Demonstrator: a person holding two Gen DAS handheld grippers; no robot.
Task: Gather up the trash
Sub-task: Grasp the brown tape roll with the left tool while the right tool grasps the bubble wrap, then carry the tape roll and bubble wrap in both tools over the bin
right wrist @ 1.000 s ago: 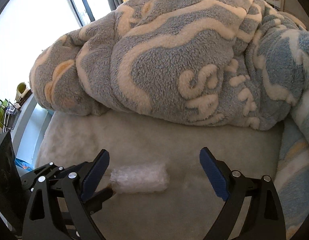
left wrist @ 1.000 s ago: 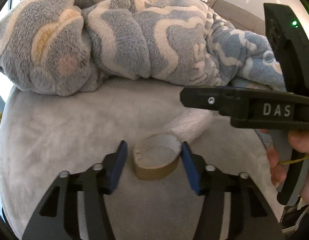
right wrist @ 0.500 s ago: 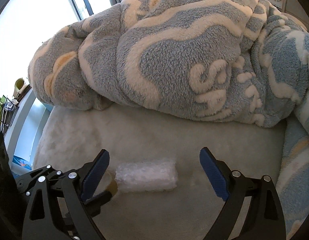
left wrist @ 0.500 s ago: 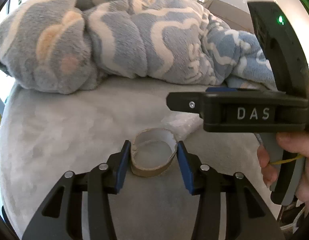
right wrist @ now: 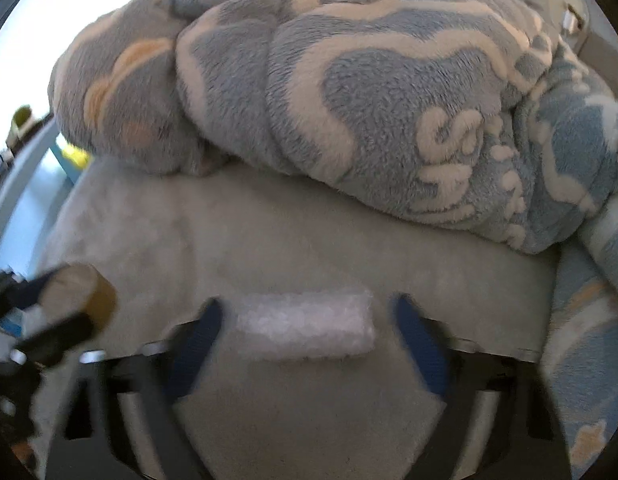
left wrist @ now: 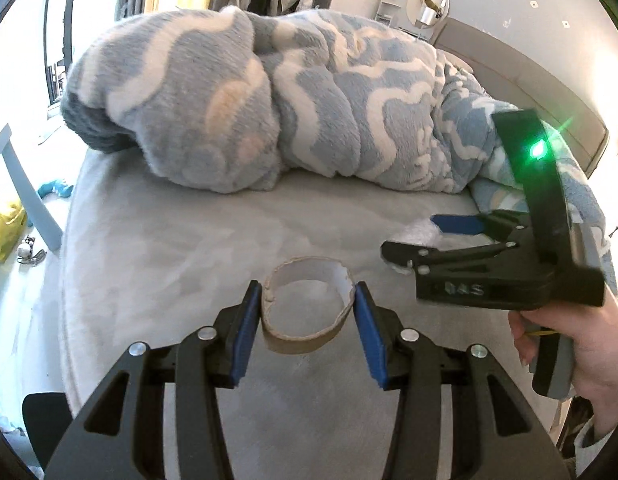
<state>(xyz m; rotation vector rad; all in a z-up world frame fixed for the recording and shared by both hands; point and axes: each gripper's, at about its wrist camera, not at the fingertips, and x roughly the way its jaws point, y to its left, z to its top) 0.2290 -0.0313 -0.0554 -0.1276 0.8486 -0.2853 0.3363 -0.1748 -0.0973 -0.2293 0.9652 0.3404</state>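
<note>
the cardboard tape core [left wrist: 307,306] sits low in the middle of the left wrist view, squeezed between the blue pads [left wrist: 243,330] of the left gripper [left wrist: 307,320], which is clamped on it and seems to have it just off the grey bed cover [left wrist: 169,248]. the bubble-wrap roll [right wrist: 305,326] lies low centre in the right wrist view, between the fingers of the right gripper [right wrist: 305,340]; its jaws have just been closing around the roll but gaps show at both ends, so nothing is pinched yet. the fleece blanket [right wrist: 329,80] fills the upper half, well apart from both pieces. judging by this, the pick-up step is half done: next the right jaws need to finish closing on the soft roll, gently enough not to squirt it out, then both pieces go to a bin, which is not in view
</note>
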